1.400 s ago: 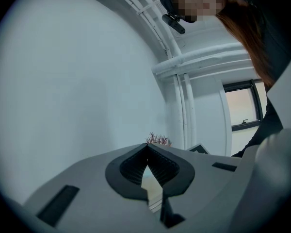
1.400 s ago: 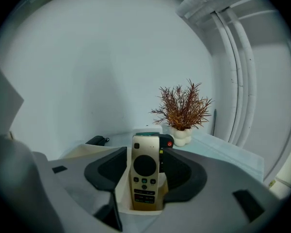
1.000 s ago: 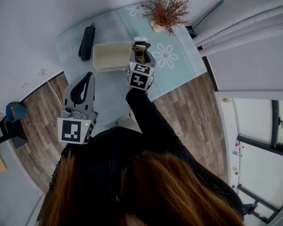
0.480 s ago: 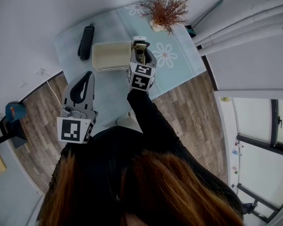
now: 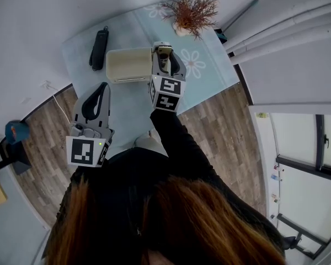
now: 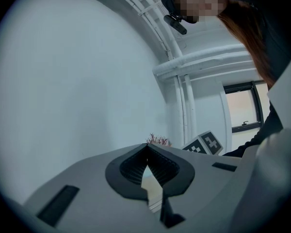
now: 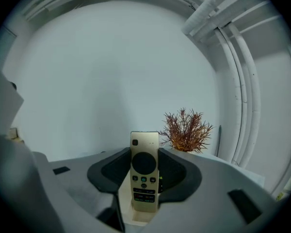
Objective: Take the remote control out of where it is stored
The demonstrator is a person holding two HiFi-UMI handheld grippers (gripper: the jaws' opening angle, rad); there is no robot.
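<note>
A gold remote control (image 7: 144,174) stands upright between the pads of my right gripper (image 7: 144,152), which is shut on its lower half. In the head view the right gripper (image 5: 165,48) holds the remote (image 5: 164,58) just past the right end of a cream storage box (image 5: 124,65) on the pale blue table (image 5: 209,73). The remote's foot still shows against a cream surface in the right gripper view. My left gripper (image 5: 103,87) hangs shut and empty nearer me, over the table's front left edge; its tips (image 6: 146,147) meet.
A black handset (image 5: 97,47) lies at the table's left end. A dried reddish plant (image 5: 192,12) in a small pot stands at the far edge, right of the box. White pipes (image 5: 281,35) run along the wall at right. Wood floor surrounds the table.
My right gripper has risen with the remote in it and shifted slightly toward the far side of the box. The left gripper has stayed where it was.
</note>
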